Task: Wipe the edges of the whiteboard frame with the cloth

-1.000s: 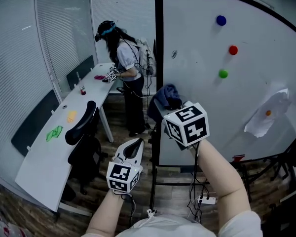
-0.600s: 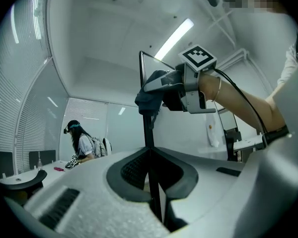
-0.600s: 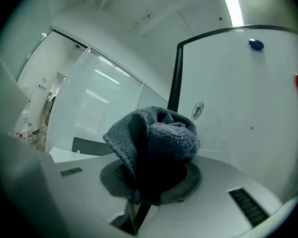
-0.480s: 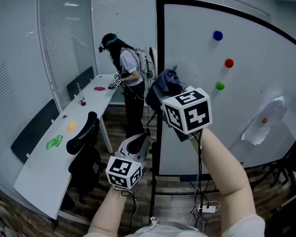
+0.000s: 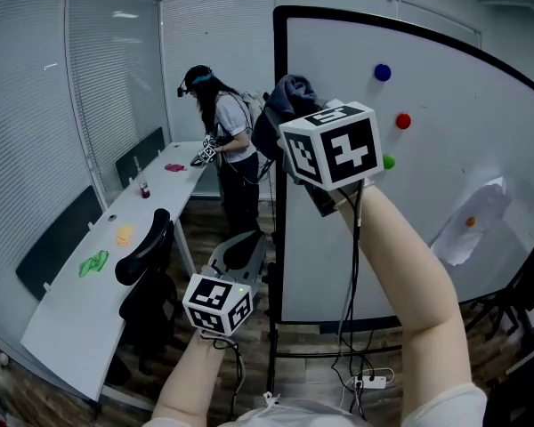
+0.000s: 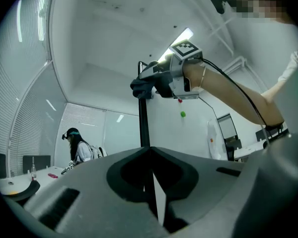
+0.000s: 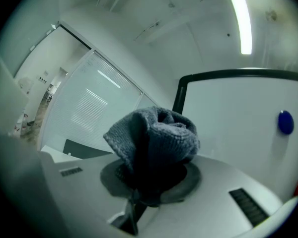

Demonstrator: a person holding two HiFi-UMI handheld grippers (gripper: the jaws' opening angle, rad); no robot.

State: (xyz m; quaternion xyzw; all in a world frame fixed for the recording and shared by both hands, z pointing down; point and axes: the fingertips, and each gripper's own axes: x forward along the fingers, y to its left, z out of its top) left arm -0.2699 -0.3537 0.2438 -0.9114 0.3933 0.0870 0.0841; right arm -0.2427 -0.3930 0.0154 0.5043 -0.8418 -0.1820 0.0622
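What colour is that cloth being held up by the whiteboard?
Blue-grey, with a knitted texture. The cloth shows best in the right gripper view.

A person (image 5: pixel 218 124) stands at the long white desk (image 5: pixel 75 306), a black chair (image 5: pixel 144 237) beside it.

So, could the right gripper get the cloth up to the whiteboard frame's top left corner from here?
Probably yes. The right gripper holds the cloth beside the whiteboard frame at its left edge, not far below the top left corner, and nothing visible stands between them.
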